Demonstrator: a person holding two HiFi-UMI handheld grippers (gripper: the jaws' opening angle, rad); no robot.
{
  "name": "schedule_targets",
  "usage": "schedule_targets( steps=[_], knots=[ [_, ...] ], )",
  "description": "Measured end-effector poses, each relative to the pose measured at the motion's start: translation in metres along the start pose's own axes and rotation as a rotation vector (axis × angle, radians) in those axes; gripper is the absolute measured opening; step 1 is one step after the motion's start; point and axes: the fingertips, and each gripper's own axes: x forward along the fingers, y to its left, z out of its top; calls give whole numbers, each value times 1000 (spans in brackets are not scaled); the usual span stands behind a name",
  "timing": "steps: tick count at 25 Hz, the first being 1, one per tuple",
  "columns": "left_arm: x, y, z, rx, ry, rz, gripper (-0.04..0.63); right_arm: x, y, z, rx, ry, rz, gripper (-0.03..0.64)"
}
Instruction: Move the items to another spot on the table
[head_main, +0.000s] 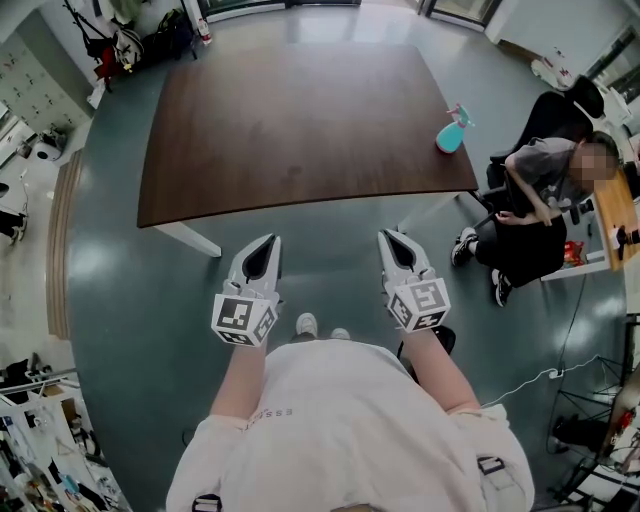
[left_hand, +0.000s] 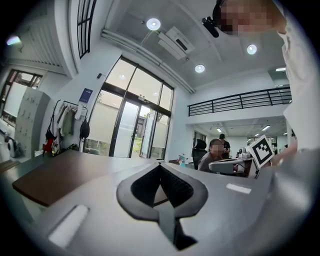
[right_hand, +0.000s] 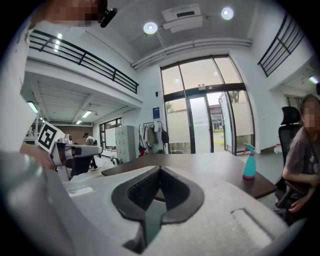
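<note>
A teal spray bottle (head_main: 452, 131) with a pink trigger stands upright near the right edge of the brown table (head_main: 300, 130); it also shows as the spray bottle (right_hand: 249, 162) in the right gripper view and, tiny and far off, as the bottle (left_hand: 182, 160) in the left gripper view. My left gripper (head_main: 268, 241) and right gripper (head_main: 385, 237) hover side by side over the floor, short of the table's near edge, both pointing at the table. Both are shut with nothing between the jaws. The left gripper's tips (left_hand: 160, 164) and the right gripper's tips (right_hand: 160, 168) meet.
A seated person (head_main: 540, 190) in a black office chair sits just right of the table, close to the bottle. A wooden desk (head_main: 615, 215) lies further right. Coat racks and bags (head_main: 130, 40) stand at the far left corner. Glass doors (right_hand: 210, 125) are beyond the table.
</note>
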Motion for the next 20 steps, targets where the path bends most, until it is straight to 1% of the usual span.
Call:
schedule_targets(
  steps=[7, 12, 15, 20],
  knots=[
    [23, 22, 5, 1, 4, -71, 15, 18, -6, -2, 22, 4, -80, -9],
    [41, 25, 0, -17, 17, -107, 15, 25, -14, -8, 28, 28, -112, -9],
    [58, 22, -6, -24, 28, -116, 15, 28, -30, -9, 29, 33, -124, -9],
    [96, 14, -12, -22, 35, -118, 15, 39, -69, -11, 35, 32, -130, -9]
  ],
)
